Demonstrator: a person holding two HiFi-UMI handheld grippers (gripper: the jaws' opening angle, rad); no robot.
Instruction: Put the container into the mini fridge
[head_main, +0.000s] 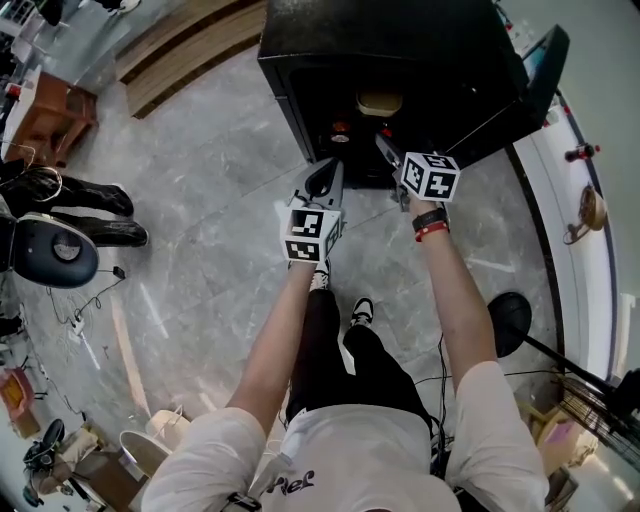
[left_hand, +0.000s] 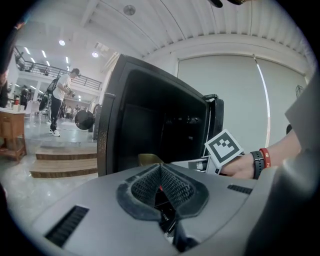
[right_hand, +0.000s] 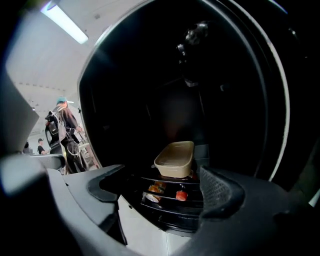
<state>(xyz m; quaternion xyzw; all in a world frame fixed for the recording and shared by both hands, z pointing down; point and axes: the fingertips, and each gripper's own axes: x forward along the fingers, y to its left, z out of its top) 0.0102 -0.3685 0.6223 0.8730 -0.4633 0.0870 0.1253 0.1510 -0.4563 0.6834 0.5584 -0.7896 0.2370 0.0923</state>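
The black mini fridge (head_main: 330, 60) stands open on the floor, with its door (head_main: 535, 70) swung out to the right. A tan lidless container (right_hand: 175, 159) rests on the upper wire shelf inside; from above it shows as the tan container (head_main: 379, 102). My right gripper (right_hand: 159, 175) is at the fridge mouth, jaws wide open, a little short of the container and not touching it. My left gripper (left_hand: 161, 167) hangs just left of the opening, its jaws shut with nothing in them. In the head view the left gripper (head_main: 327, 178) and right gripper (head_main: 386, 150) sit side by side.
Small red and orange food items (right_hand: 181, 195) lie on the lower fridge shelf. Wooden steps (head_main: 190, 50) are at the far left and an office chair (head_main: 50, 250) stands to the left. A black round base (head_main: 510, 320) sits at the right. A person (left_hand: 60, 100) stands far off.
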